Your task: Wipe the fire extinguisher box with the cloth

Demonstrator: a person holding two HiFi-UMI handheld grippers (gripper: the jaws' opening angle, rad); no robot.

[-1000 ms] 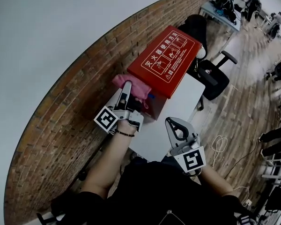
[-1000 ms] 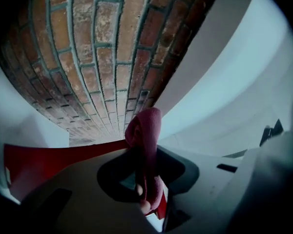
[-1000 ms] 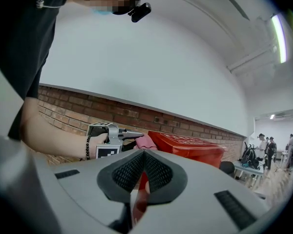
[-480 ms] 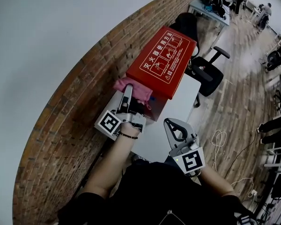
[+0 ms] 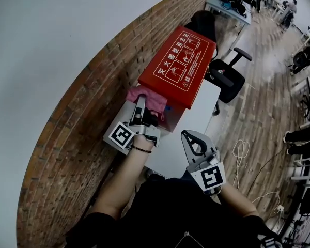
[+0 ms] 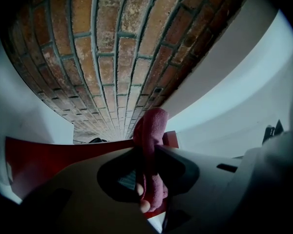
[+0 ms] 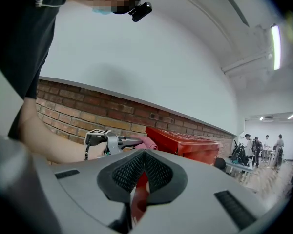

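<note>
— What has the left gripper [image 5: 140,103] got?

— Its jaws are clamped on the pink cloth [image 5: 151,98]. In the left gripper view the cloth [image 6: 151,130] runs up between the two pads and bulges out past the tips, with no gap on either side.

— And the other one?

— The right gripper [image 5: 195,139] holds nothing. In its own view the jaws [image 7: 144,156] meet at the tips, and only a narrow slot is left lower down. It hangs over the white table [image 5: 199,119], well apart from the cloth.

— Where is the cloth against the box?

— It is bunched at the near end of the red fire extinguisher box [image 5: 178,66], on the side toward the brick wall [image 5: 75,123], touching the edge of the lid.

— Any writing?

— The lid carries a white-framed label headed in Chinese characters that look to read 灭火器使用方法, with four line-drawn panels beneath and a small warning triangle at one corner. The finer print is too small to read. Each gripper bears a black-and-white square marker.

— What is around it?

— The box stands on the table hard against the wall, and a black office chair [image 5: 227,79] sits just beyond the table's far side.
</note>
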